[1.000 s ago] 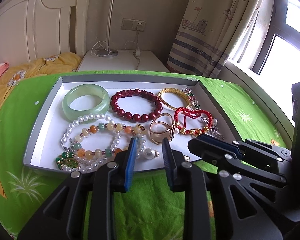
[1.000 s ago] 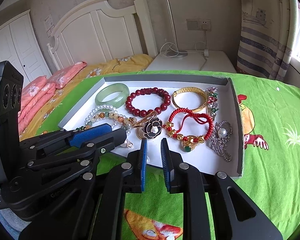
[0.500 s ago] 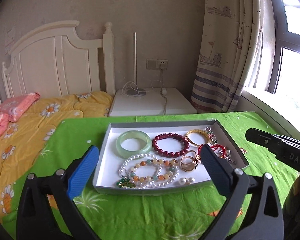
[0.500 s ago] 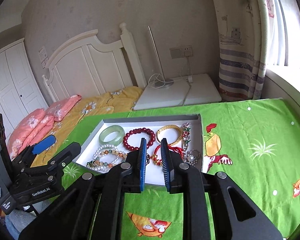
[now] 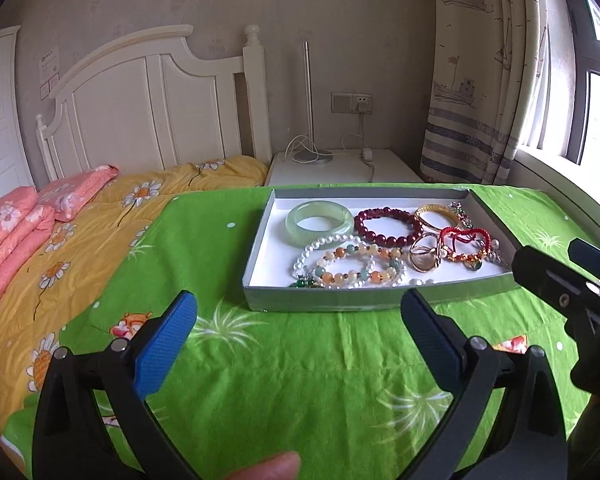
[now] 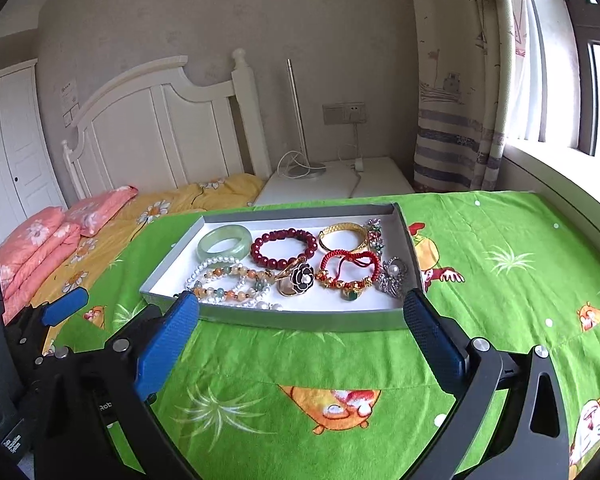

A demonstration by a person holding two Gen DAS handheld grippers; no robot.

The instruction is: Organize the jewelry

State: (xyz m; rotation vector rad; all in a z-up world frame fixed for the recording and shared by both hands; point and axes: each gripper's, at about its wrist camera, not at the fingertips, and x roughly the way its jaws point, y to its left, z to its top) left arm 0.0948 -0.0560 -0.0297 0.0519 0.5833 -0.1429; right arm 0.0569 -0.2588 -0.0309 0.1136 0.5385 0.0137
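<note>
A shallow grey tray (image 5: 340, 303) (image 6: 300, 320) with a white floor lies on the green cloth. In it lie a pale green jade bangle (image 5: 319, 222) (image 6: 225, 242), a dark red bead bracelet (image 5: 388, 226) (image 6: 284, 247), a gold bangle (image 5: 436, 216) (image 6: 344, 237), a red cord bracelet (image 5: 464, 242) (image 6: 350, 268), pearl and coloured bead strands (image 5: 348, 266) (image 6: 228, 280), gold rings (image 5: 424, 256), a black flower brooch (image 6: 302, 276) and a silver brooch (image 6: 392, 276). My left gripper (image 5: 299, 336) is open and empty, in front of the tray. My right gripper (image 6: 300, 340) is open and empty, just short of the tray's near wall.
The green cartoon-print cloth (image 5: 300, 380) covers the surface. A bed with a yellow flowered quilt (image 5: 80, 248) and pink pillows (image 5: 16, 220) lies to the left. A white nightstand (image 5: 340, 168) with a lamp stands behind. A curtain (image 5: 480, 80) and window are at right.
Both grippers have pulled back and up from the tray. The left jaws opened half a second ago; the right jaws have opened since then. The jewelry has stayed in the tray.
</note>
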